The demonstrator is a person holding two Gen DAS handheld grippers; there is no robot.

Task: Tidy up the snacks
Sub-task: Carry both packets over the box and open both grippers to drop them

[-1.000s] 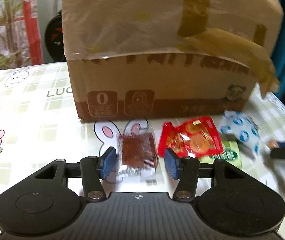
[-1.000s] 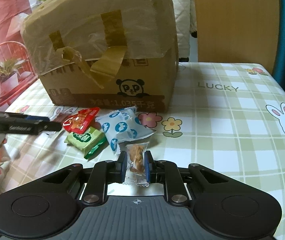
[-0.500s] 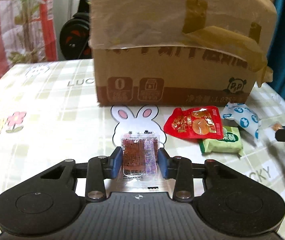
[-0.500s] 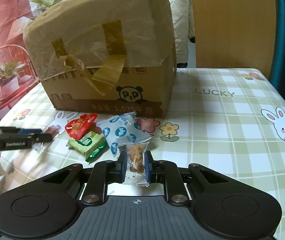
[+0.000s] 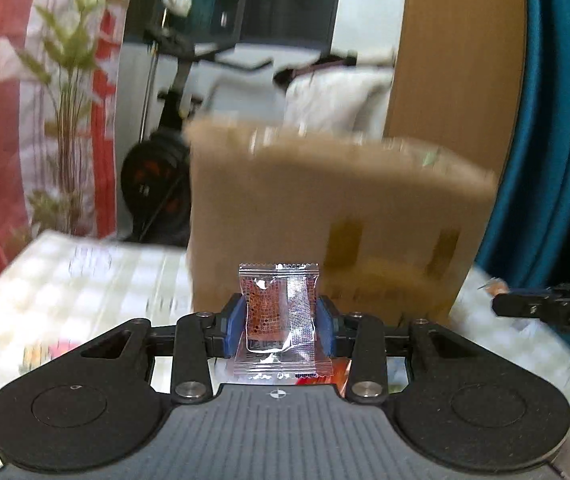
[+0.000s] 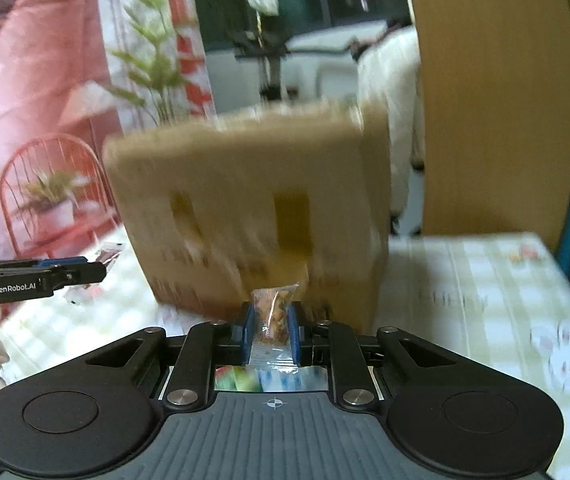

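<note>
My left gripper is shut on a clear packet with a reddish-brown snack, held upright above the table. My right gripper is shut on a small clear packet of golden-brown pieces, also lifted. A taped cardboard box stands straight ahead of both, blurred, and fills the middle of the right wrist view as the cardboard box. The right gripper's tip with its packet shows at the right edge of the left wrist view; the left gripper shows at the left of the right wrist view.
The checked tablecloth with rabbit prints spreads to the right of the box. Loose snack packets lie below my right gripper. A plant, an exercise bike and a wooden panel stand behind the table.
Both grippers rose off the table with their packets, and the view tilted up toward the box top and the room. The left closed on the red-brown packet a second ago.
</note>
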